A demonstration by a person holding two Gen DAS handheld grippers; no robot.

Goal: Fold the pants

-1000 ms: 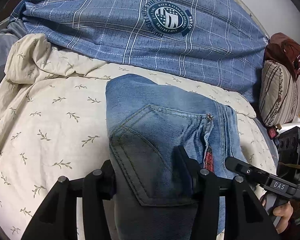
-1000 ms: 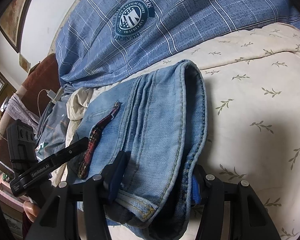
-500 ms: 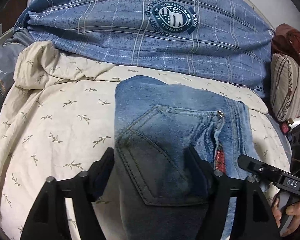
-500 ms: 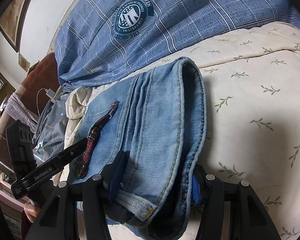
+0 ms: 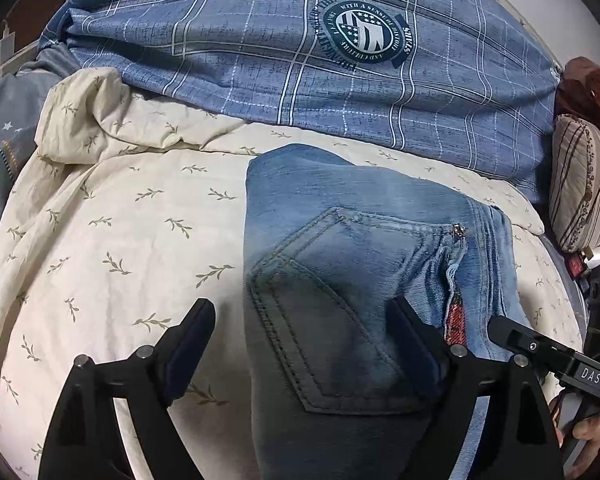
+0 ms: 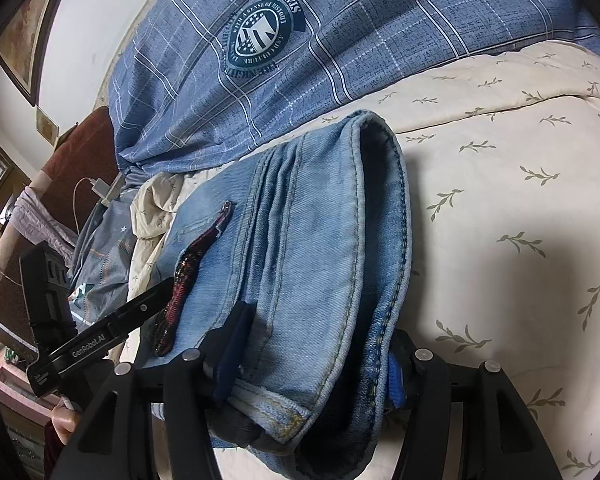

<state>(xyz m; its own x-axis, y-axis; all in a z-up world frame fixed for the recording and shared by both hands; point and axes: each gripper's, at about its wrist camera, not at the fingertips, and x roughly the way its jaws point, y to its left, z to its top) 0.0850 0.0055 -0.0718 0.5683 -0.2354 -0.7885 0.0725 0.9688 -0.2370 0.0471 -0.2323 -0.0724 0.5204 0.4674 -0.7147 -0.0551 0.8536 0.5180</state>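
Left wrist — folded faded-blue jeans point(image 5: 340, 280)

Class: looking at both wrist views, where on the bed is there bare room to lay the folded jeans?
Bare patches: cream quilt left of the jeans, below the plaid pillow; in the right view, quilt right of the jeans. Crowded: bunched bedding and striped cushion at the edges.
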